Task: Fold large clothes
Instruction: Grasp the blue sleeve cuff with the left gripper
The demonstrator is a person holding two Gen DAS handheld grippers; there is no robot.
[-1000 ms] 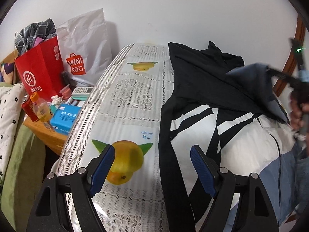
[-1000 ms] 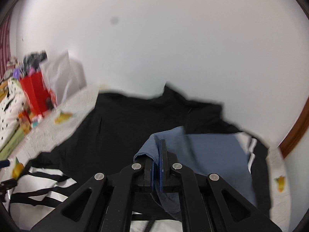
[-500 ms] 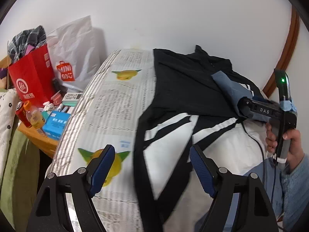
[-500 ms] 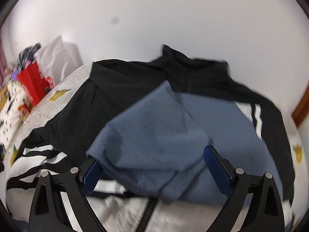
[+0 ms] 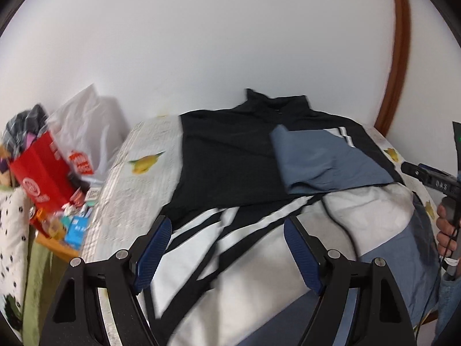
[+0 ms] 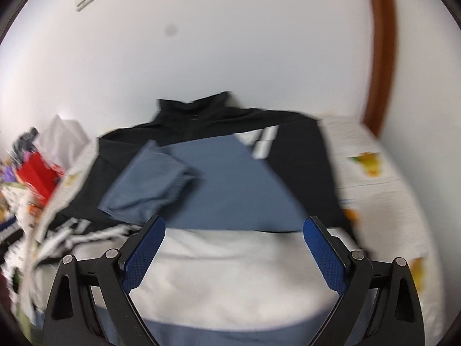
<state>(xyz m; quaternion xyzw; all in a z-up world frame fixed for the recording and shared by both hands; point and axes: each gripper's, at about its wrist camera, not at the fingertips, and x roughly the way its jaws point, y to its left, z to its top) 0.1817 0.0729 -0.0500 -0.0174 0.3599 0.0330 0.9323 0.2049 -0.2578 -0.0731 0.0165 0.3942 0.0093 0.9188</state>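
Note:
A large jacket (image 5: 230,167) in black, white and blue-grey lies spread on the bed, collar toward the wall. Its blue-grey sleeve (image 5: 311,158) lies folded across the chest, and shows in the right wrist view too as the sleeve (image 6: 149,184) on the jacket (image 6: 299,167). My left gripper (image 5: 227,230) is open above the striped white lower part, with nothing between its fingers. My right gripper (image 6: 234,227) is open over the white middle panel, clear of the sleeve. In the left wrist view the right gripper's body (image 5: 429,178) shows at the right edge, held by a hand (image 5: 446,230).
A lace cover with a fruit print (image 5: 138,178) lies under the jacket. Left of the bed stand a red paper bag (image 5: 43,170), a white plastic bag (image 5: 86,127) and a low table with small boxes (image 5: 72,230). A wooden frame (image 5: 400,43) runs up the wall at the right.
My right gripper opened, let go of the blue-grey sleeve and drew back; the sleeve now rests on the chest. My left gripper moved right and rose over the jacket.

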